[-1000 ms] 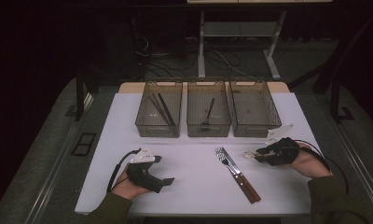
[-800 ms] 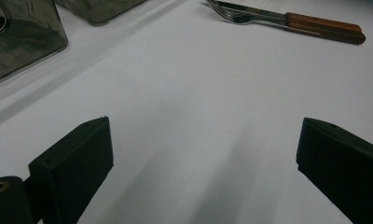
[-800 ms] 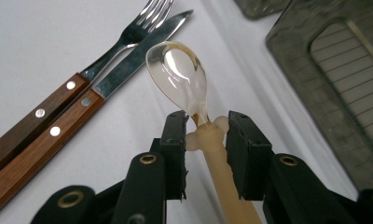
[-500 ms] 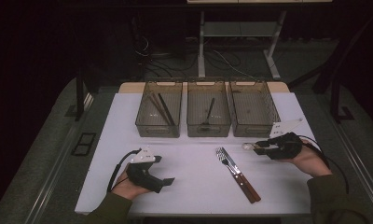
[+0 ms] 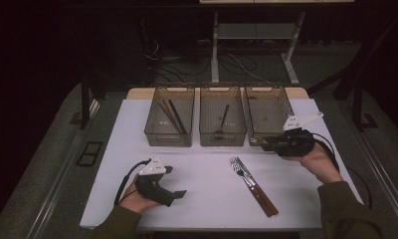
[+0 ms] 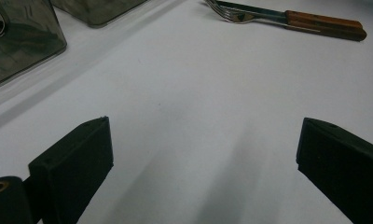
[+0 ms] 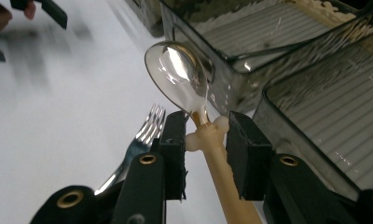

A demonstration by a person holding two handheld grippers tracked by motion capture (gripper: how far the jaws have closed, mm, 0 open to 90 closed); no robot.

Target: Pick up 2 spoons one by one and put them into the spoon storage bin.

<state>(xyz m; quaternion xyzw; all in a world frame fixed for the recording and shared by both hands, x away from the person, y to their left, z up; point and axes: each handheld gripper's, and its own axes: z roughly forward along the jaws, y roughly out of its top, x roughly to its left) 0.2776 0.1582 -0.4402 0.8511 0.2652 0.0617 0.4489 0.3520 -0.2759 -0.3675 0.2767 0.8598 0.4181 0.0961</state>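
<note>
The right hand-held gripper is clamping the spoon by its slim neck, risking it swivelling before reaching the bin ahead.

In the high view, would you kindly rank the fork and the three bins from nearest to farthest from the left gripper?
From the left gripper:
1. Fork, to its right.
2. Left bin, ahead of it.
3. Middle bin.
4. Right bin, beside the right gripper.
</note>
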